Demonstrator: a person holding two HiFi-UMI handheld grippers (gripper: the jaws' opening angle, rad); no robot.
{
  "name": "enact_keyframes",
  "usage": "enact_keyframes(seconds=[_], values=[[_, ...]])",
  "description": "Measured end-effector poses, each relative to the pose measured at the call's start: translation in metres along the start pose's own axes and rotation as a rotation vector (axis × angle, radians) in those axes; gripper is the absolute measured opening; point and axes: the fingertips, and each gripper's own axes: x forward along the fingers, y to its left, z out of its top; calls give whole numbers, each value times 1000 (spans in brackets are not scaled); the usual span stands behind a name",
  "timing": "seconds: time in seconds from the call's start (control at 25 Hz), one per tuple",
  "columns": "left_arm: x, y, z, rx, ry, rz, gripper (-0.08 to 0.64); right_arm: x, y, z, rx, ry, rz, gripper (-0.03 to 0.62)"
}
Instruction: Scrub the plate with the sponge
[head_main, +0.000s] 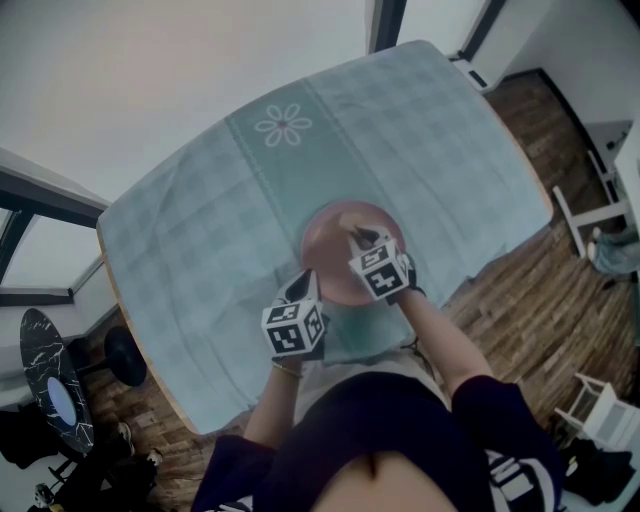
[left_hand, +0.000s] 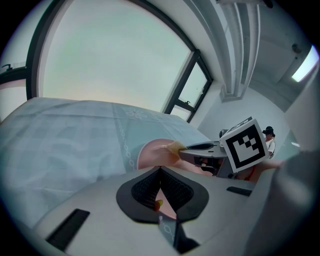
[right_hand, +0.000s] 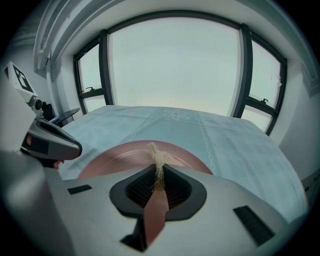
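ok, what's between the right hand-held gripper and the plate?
The sponge: pinched in the right hand-held gripper, its frayed end reaching out over the plate. Nothing else in that stretch. Clearest in the right gripper view.

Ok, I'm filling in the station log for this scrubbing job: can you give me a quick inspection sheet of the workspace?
Surface: table under a pale checked tablecloth, flower motif.
Job's things: pink plate flat on the cloth; sponge over it.
Clutter: nothing seen.
Grippers: right gripper tongs shut on the sponge; left gripper tongs together, over the plate's near rim.
Cables: nothing seen.
Surroundings: wood floor, large windows, dark round stool.
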Motion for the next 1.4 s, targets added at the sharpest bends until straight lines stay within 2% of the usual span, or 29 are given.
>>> enact_keyframes(seconds=[1.4], values=[[-23, 1, -17, -26, -15, 16, 9, -14, 75, -31, -78, 85, 173, 41]])
